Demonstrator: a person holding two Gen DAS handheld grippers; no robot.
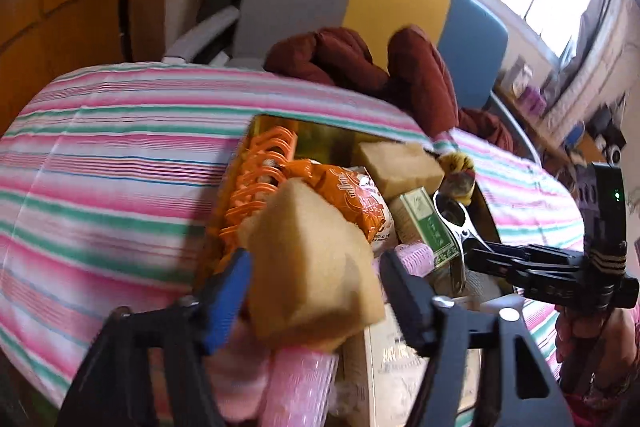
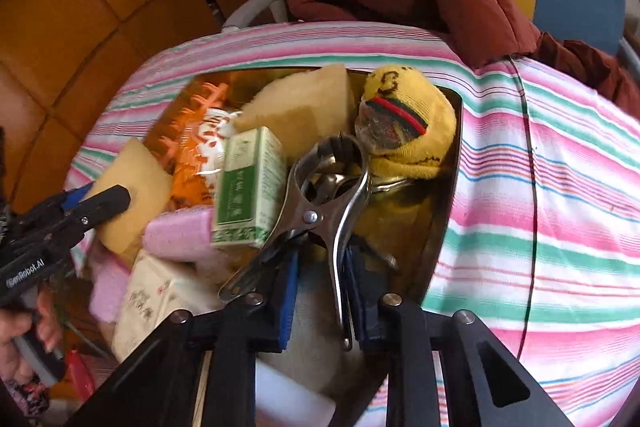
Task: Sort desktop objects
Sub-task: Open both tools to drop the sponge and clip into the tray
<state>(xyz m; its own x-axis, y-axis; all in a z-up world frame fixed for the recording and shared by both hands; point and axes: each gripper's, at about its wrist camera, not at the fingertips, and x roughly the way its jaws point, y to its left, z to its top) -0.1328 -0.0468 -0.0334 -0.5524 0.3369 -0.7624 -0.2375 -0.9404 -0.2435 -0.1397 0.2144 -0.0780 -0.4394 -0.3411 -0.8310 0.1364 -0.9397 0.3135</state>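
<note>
Left gripper [image 1: 316, 291] jaws wide around sponge [image 1: 316, 263] over box [image 2: 448, 187]; right gripper [image 2: 320, 291] straddles metal tongs [image 2: 332, 187], handles pointing back along its fingers, grip unclear.

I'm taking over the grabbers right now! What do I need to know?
Left gripper: jaws wide around a tan sponge, apparently not squeezing it, over the gold box's near end.
Right gripper: one handle of the metal pliers sits between its jaws; grip unclear.
Gold box: already holds a yellow sock, green carton, orange snack packet, another sponge, pink roller.
Left to do: probably settle sponge and pliers in the box, then back both grippers out.
</note>
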